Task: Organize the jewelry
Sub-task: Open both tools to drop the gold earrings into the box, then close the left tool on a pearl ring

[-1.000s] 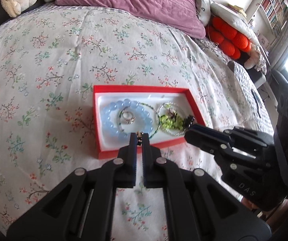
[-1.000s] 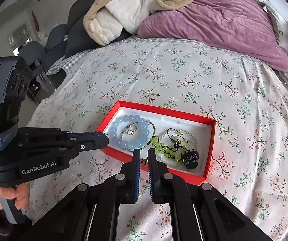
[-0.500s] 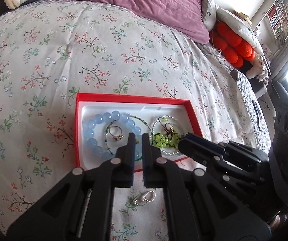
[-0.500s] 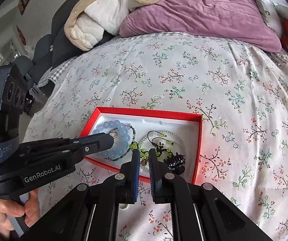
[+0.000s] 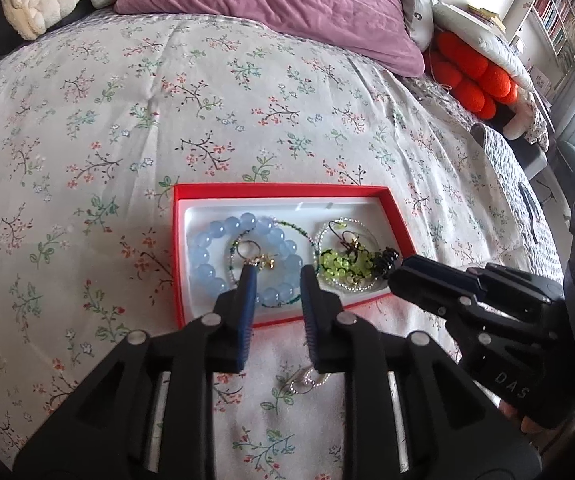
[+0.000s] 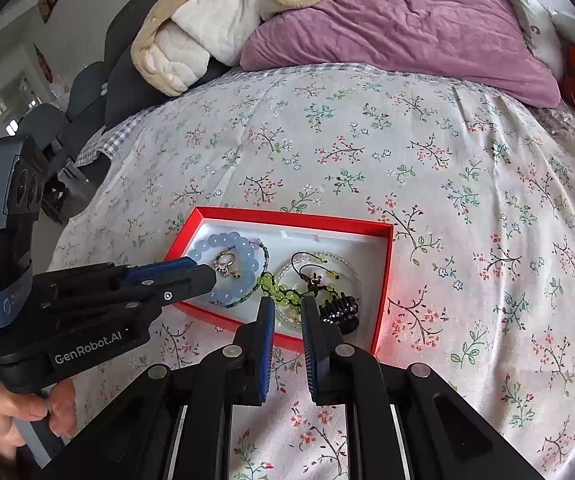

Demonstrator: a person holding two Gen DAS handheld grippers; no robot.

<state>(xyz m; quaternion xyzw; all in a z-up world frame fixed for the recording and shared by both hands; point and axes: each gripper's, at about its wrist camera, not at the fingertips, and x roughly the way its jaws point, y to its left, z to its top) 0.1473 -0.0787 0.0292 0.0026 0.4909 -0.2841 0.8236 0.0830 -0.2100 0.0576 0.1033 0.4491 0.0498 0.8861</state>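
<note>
Left gripper [image 5: 275,278], centre frame over the red cardboard tray [image 5: 287,191], has just been opening; nothing is held. The gold ring [image 5: 261,261] may be snagged by its tip. Right gripper [image 6: 288,312], slightly parted and empty, risks dragging the green beaded bracelet [image 6: 283,292]. The silver linked earring [image 5: 307,380] outside the tray, lower centre, could be overlooked.

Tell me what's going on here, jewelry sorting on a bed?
Yes. A person holds a gripper in each hand over a red box on a floral bedspread. The box holds a blue bead bracelet, a ring and green beads. The left gripper has just been opening, its jaws empty above the ring. The right gripper hovers slightly open. One silver piece lies outside the box.
</note>
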